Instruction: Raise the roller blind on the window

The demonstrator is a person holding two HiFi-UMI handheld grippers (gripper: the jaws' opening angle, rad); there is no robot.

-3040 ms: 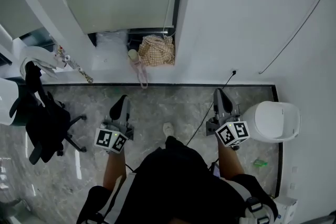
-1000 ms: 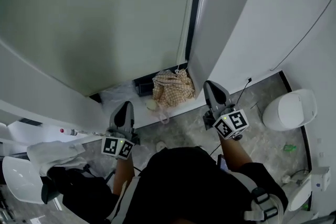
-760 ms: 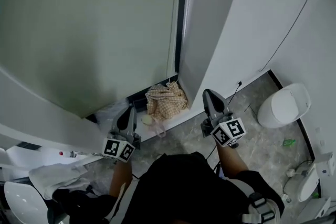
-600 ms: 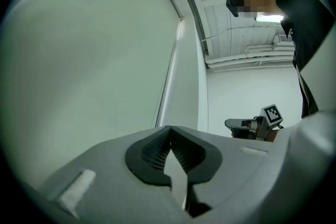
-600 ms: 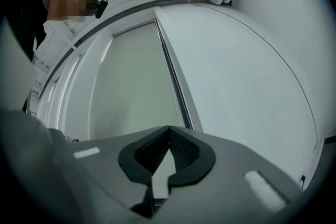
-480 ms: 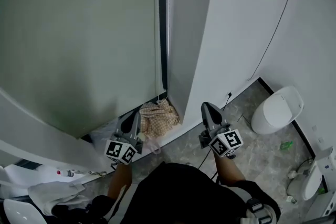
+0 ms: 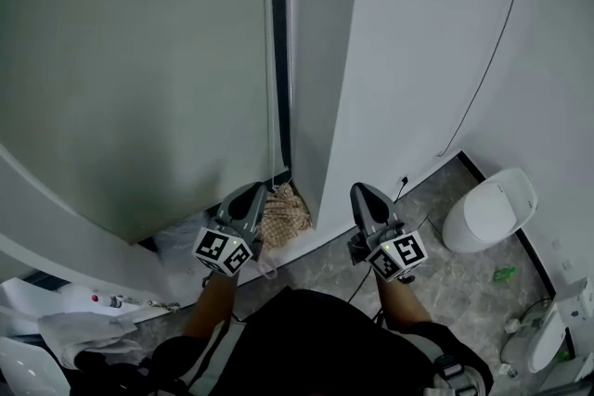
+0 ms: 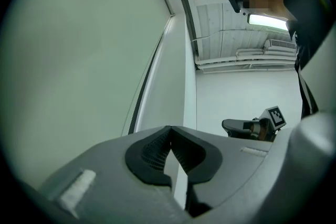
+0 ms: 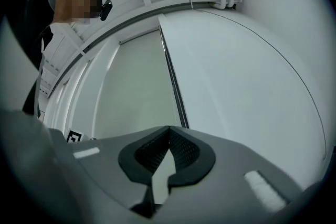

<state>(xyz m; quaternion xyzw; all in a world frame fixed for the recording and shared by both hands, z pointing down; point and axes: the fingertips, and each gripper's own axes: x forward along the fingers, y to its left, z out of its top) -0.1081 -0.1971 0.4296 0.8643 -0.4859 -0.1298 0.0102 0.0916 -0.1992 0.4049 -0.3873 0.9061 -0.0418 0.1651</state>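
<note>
The roller blind [image 7: 139,70] is a pale grey-green sheet, drawn down nearly to the sill. Its thin pull cord [image 7: 272,60] hangs along its right edge, beside the dark window frame [image 7: 278,32]. My left gripper [image 7: 252,192] is shut and empty, its tip just below the cord's lower end and left of the frame. My right gripper [image 7: 358,191] is shut and empty in front of the white wall pier. In the left gripper view the shut left gripper [image 8: 169,128] points up at the blind [image 8: 79,60]. The right gripper view shows the shut right gripper [image 9: 169,128] below the blind [image 9: 136,81].
A checked cloth bag [image 7: 278,216] lies on the sill between the grippers. A white bin [image 7: 489,210] stands on the floor at right. A thin cable [image 7: 497,32] runs down the white wall. White furniture [image 7: 56,311] sits at lower left.
Both grippers have risen from floor level to the blind's lower right corner. The left gripper has moved right toward the cord. The head view has tilted up the window.
</note>
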